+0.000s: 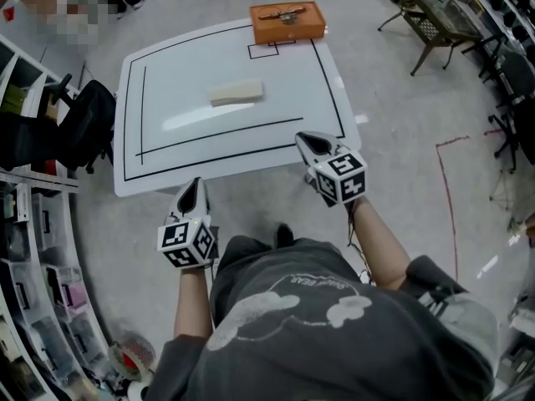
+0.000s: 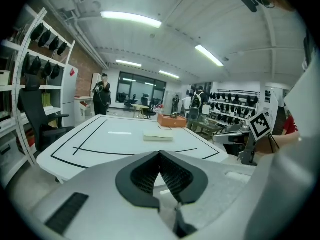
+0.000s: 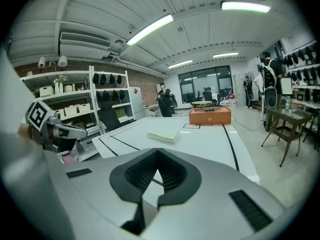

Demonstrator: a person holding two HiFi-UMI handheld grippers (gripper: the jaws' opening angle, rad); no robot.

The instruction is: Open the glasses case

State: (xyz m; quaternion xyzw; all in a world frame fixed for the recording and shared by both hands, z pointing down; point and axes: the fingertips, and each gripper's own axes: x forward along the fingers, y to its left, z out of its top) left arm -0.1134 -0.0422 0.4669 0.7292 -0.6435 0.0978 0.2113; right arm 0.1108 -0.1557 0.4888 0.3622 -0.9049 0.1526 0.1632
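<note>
Left gripper (image 1: 193, 192) and right gripper (image 1: 315, 144) are clenched and empty. The glasses case (image 1: 236, 93) ahead looks light and rigid; pinch its long edges.

The glasses case (image 1: 236, 93) lay on the desk (image 1: 184, 149), near its middle and somewhat toward the far side. A box (image 1: 287, 23) stood at the desk's far edge, right of centre, behind the case and well apart from it, with a small object lying on top. The left tool (image 1: 196, 184) hung at the near edge, left of centre. The right tool (image 1: 307, 139) reached over the near right corner. A chair (image 1: 84, 124) stood just beside the desk's left edge, with shelving (image 1: 33, 249) further left.
</note>
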